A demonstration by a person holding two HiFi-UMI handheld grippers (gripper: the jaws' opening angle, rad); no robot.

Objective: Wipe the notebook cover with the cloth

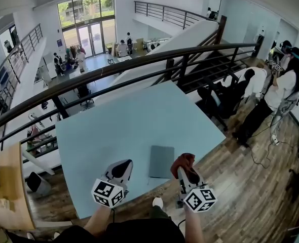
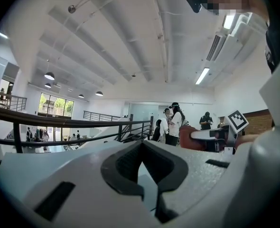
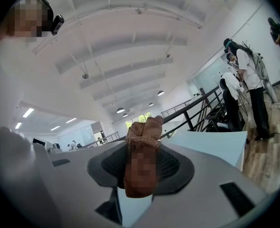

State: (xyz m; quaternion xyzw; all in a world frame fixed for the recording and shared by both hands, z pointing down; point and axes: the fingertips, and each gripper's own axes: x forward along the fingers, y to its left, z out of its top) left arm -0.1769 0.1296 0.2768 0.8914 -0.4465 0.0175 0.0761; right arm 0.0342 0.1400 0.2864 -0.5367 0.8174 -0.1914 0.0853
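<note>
A grey-blue notebook (image 1: 161, 162) lies flat near the front edge of the light blue table (image 1: 119, 120). My right gripper (image 1: 185, 167) hovers just right of the notebook, shut on a reddish-brown cloth (image 1: 183, 160). In the right gripper view the cloth (image 3: 143, 139) is bunched between the dark pads and sticks out past them. My left gripper (image 1: 122, 167) hangs over the table left of the notebook, tilted upward. In the left gripper view its jaws (image 2: 141, 148) meet at the tips with nothing between them. The notebook does not show in either gripper view.
A dark railing (image 1: 139, 65) runs behind the table, with a drop to a lower floor beyond it. Black chairs (image 1: 225, 95) and a standing person (image 1: 281, 85) are at the right on the wooden floor (image 1: 251, 186). A wooden desk (image 1: 10, 186) stands at the left.
</note>
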